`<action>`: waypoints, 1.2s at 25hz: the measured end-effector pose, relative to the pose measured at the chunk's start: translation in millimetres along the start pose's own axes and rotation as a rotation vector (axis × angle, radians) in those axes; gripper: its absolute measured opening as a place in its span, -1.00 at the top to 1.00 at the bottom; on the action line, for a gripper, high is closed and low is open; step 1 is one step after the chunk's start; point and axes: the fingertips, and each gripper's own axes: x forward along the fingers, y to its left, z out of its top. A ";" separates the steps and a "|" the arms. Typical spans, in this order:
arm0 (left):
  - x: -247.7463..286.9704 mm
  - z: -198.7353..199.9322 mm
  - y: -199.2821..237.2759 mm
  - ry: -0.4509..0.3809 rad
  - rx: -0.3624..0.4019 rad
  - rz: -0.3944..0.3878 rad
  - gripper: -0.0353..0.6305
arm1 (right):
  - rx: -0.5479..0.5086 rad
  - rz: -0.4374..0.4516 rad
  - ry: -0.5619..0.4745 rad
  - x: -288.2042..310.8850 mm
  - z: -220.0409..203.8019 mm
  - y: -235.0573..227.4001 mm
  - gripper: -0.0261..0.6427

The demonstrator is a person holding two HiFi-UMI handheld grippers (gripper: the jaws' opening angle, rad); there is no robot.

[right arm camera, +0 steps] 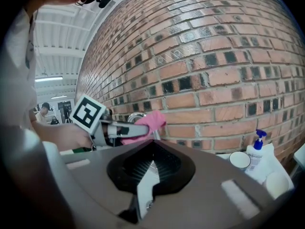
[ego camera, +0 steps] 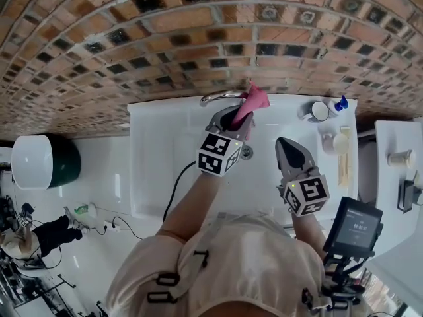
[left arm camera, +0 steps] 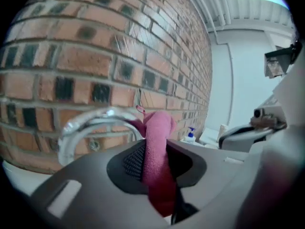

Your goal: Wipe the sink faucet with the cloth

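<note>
A pink cloth (ego camera: 255,100) is pinched in my left gripper (ego camera: 232,119), which is shut on it over the back of the white sink (ego camera: 158,177). The cloth's free end stands up right beside the chrome faucet (ego camera: 215,97), at its right end. In the left gripper view the cloth (left arm camera: 158,147) runs up between the jaws, with the faucet's arch (left arm camera: 88,125) just behind and to the left. My right gripper (ego camera: 284,142) hovers over the sink's right half, shut and empty. The right gripper view shows the left gripper holding the cloth (right arm camera: 148,123) against the faucet.
A white cup (ego camera: 319,111) and a blue pump bottle (ego camera: 340,102) stand on the sink's back right corner. The drain (ego camera: 246,152) lies mid-basin. A brick wall (ego camera: 198,38) rises directly behind the faucet. A white round bin (ego camera: 33,160) sits at far left.
</note>
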 end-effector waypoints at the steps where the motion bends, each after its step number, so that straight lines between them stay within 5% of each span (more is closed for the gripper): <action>1: -13.1 14.8 1.3 -0.046 0.000 0.011 0.63 | -0.005 0.008 0.001 0.8 0.2 2.6 0.94; 6: -71.0 55.5 46.0 -0.191 -0.049 0.177 0.63 | -0.018 0.061 0.016 8.2 2.4 19.5 0.94; 12: -105.4 8.8 108.9 -0.122 -0.145 0.323 0.63 | -0.049 0.105 0.023 16.5 6.8 51.1 0.94; 20: -85.7 -31.9 124.5 -0.066 -0.228 0.309 0.63 | -0.067 0.083 0.039 18.0 6.3 56.9 0.94; 30: -75.8 29.3 89.2 -0.190 -0.151 0.235 0.63 | -0.055 0.051 0.026 9.8 6.4 51.2 0.94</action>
